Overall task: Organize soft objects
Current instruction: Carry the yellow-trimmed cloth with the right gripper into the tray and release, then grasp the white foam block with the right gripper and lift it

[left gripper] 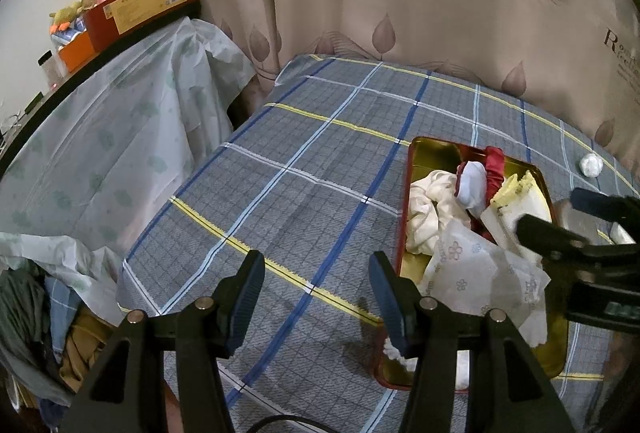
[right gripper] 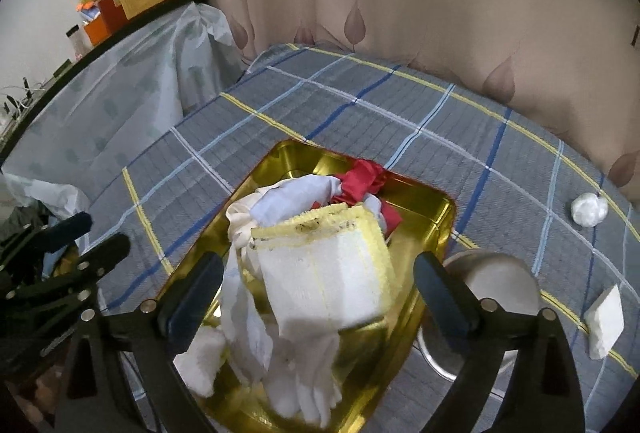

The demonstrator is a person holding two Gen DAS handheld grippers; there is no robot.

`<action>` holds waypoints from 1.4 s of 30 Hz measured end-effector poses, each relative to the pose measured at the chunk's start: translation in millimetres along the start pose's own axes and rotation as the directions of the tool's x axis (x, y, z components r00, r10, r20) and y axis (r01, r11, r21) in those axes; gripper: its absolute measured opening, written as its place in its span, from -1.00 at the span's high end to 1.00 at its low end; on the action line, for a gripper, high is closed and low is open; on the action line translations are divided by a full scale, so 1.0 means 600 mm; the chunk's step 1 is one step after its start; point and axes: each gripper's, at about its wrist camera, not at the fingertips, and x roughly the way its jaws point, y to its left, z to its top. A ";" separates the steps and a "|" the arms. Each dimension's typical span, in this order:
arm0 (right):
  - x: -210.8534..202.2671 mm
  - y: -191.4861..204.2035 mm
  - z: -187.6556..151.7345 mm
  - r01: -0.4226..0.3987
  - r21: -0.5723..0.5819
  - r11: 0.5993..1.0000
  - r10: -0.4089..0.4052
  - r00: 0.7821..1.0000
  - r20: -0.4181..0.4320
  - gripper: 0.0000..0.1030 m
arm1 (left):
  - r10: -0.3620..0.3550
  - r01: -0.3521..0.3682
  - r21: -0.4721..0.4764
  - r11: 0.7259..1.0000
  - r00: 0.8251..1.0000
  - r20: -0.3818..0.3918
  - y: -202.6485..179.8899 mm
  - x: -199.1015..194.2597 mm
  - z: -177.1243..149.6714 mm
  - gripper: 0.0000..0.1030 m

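A gold-lined red tin tray (left gripper: 432, 149) (right gripper: 304, 157) sits on the plaid cloth and holds white cloths (left gripper: 424, 209) (right gripper: 304, 369), a sock (left gripper: 472, 185), a red ribbon (right gripper: 362, 177) and a yellow-edged white sponge (right gripper: 324, 273) (left gripper: 506, 211). My right gripper (right gripper: 318, 293) is open, with its fingers on either side of the sponge, just above the tray. It shows at the right of the left wrist view (left gripper: 560, 217). My left gripper (left gripper: 316, 297) is open and empty over the cloth, left of the tray.
A white wad (right gripper: 588, 209) (left gripper: 590, 165) and a small white block (right gripper: 606, 317) lie on the cloth to the right. A round metal lid (right gripper: 496, 285) lies beside the tray. A covered shelf with boxes (left gripper: 140, 5) stands at the left, and a curtain hangs behind.
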 end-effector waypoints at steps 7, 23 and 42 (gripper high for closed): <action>-0.077 -0.071 -0.044 0.009 0.070 0.998 -0.010 1.000 0.021 -0.85 | 0.002 -0.002 0.001 1.000 1.000 -0.002 0.001 0.001 0.002 -0.08; -0.186 -0.422 -0.149 0.228 0.228 0.947 -0.211 0.973 -0.099 -0.95 | 0.024 -0.024 0.044 0.999 1.000 -0.007 -0.019 0.009 -0.008 -0.08; -0.036 -0.530 -0.175 0.187 0.116 0.976 -0.171 0.976 -0.137 -0.96 | -0.167 0.177 0.290 0.940 0.984 -0.059 -0.183 -0.022 0.066 -0.08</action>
